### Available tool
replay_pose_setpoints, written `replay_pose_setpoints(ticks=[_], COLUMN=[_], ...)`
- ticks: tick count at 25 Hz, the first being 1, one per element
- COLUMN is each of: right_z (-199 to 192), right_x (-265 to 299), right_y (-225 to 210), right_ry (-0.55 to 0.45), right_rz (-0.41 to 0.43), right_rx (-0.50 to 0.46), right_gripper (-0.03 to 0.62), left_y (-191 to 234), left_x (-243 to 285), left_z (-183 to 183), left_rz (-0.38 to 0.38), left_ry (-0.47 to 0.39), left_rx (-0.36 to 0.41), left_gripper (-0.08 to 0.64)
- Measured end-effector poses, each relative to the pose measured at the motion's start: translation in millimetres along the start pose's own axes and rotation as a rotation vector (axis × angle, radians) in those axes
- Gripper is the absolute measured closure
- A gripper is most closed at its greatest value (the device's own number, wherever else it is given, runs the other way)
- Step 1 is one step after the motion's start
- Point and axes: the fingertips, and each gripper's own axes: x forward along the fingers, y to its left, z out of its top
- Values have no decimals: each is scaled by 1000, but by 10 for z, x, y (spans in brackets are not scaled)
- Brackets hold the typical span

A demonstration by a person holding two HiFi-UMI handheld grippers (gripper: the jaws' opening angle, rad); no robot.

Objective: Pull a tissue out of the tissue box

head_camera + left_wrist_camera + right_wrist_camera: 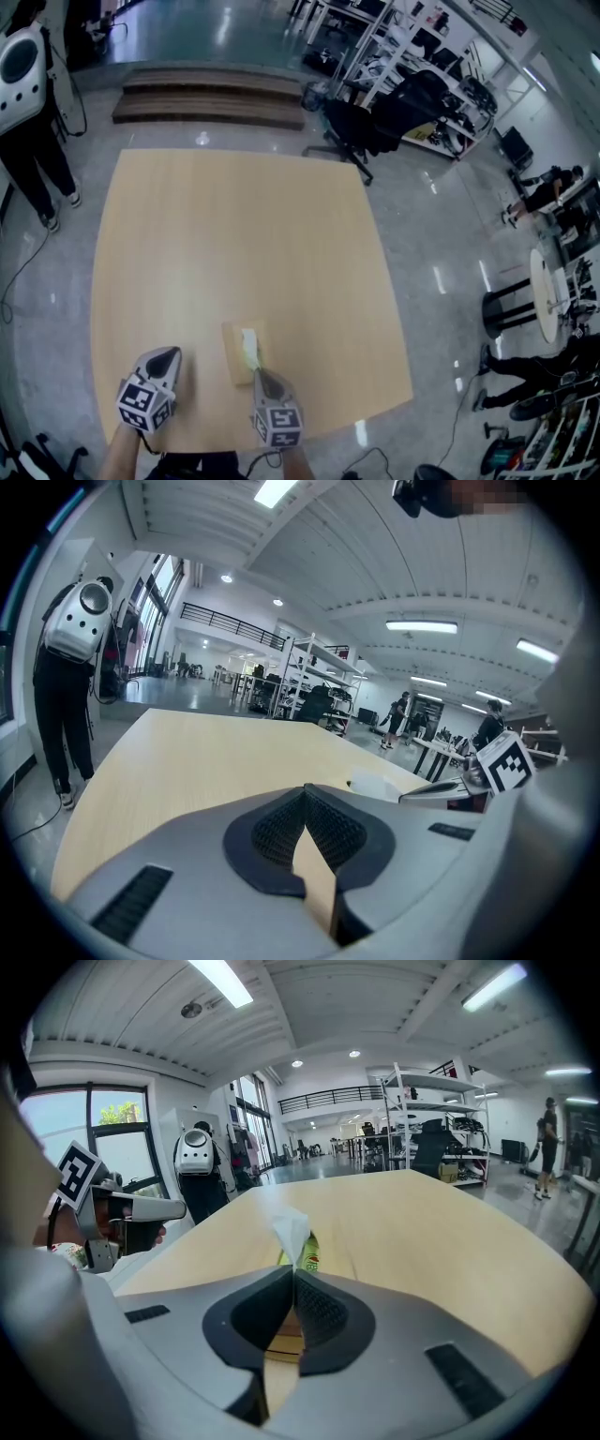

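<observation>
Right gripper view is showing the right claw [293, 1274] pinching the soft, light, probably tearable tissue [291, 1232] low above its tissue box [232, 361] on the desk [234, 234]; the left claw [306, 794] is hanging closed, empty.

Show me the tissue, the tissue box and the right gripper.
tissue [291, 1231], right gripper view, white upright tip
tissue box [232, 360], head view, bare top
right gripper [293, 1273], right gripper view, where fingers meet

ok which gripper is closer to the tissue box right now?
Right. The right gripper is at the near end of the tissue box, jaws shut on the tissue sticking up from it; the left gripper sits apart, off the box's left side.
</observation>
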Motion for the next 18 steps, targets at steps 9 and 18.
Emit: replay_pose_setpoints(ticks=[9,18], right_z=[83,218], right_x=[-25,-107], right_y=[45,48], right_ry=[-9,-38], right_rz=[-4,-7], right_rx=[2,-7], right_gripper=[583,583], left_y=[25,-15], left_x=[-48,-102], left_z=[100,197], left_rz=[-1,0], left_ry=[-11,-30], left_rx=[4,9], left_gripper=[552,552])
